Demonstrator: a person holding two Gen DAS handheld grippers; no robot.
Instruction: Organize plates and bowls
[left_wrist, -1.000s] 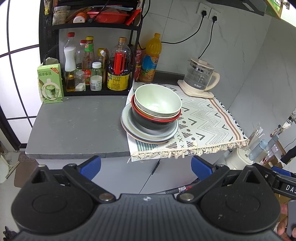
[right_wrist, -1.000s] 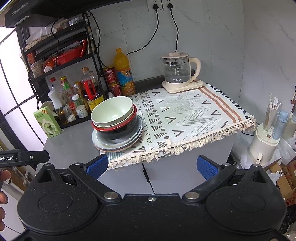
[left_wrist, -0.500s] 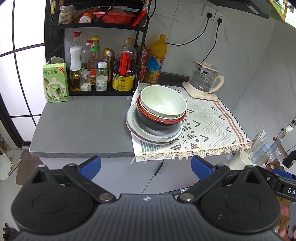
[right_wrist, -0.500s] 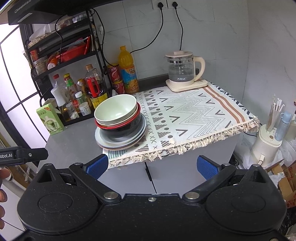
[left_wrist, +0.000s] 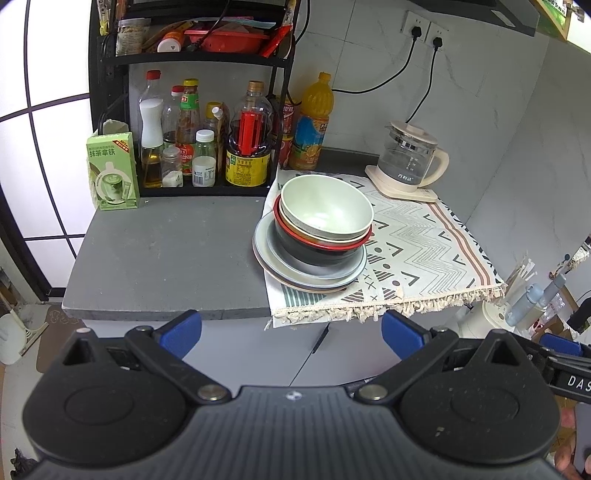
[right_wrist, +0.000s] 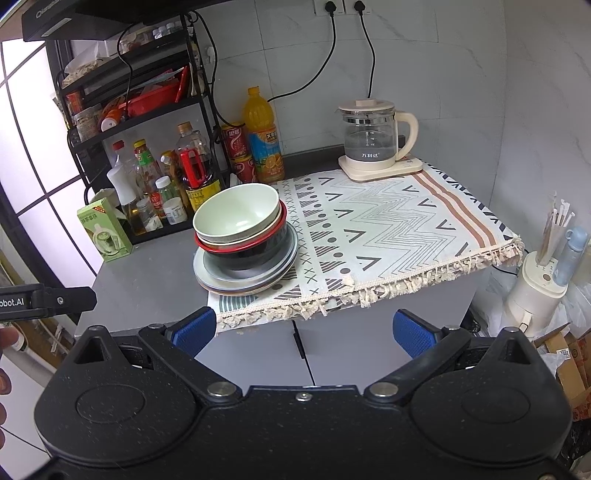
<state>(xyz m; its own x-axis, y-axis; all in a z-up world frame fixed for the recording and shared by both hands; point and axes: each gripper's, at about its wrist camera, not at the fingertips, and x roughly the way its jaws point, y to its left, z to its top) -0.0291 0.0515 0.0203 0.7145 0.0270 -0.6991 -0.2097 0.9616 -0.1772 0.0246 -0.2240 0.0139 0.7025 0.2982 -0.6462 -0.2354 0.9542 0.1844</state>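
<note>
A stack of dishes stands on the left end of a patterned cloth (left_wrist: 424, 240) on a grey counter. A pale green bowl (left_wrist: 325, 205) is on top, nested in a cream bowl and a red-rimmed black bowl (left_wrist: 317, 253), over grey plates (left_wrist: 273, 258). The same green bowl (right_wrist: 236, 214), black bowl (right_wrist: 251, 251) and plates (right_wrist: 284, 258) show in the right wrist view. My left gripper (left_wrist: 291, 334) is open and empty, in front of the counter edge. My right gripper (right_wrist: 303, 332) is open and empty, also short of the counter.
A black rack (left_wrist: 192, 122) with sauce bottles stands at the back left, with a green carton (left_wrist: 112, 171) beside it. An orange drink bottle (left_wrist: 312, 122) and a glass kettle (left_wrist: 410, 158) stand at the back. A white container with straws (right_wrist: 535, 291) stands right of the counter.
Both grippers have moved a little closer to the counter, so the dish stack sits slightly larger and more central. Both stay open and empty. Nothing on the counter moved.
</note>
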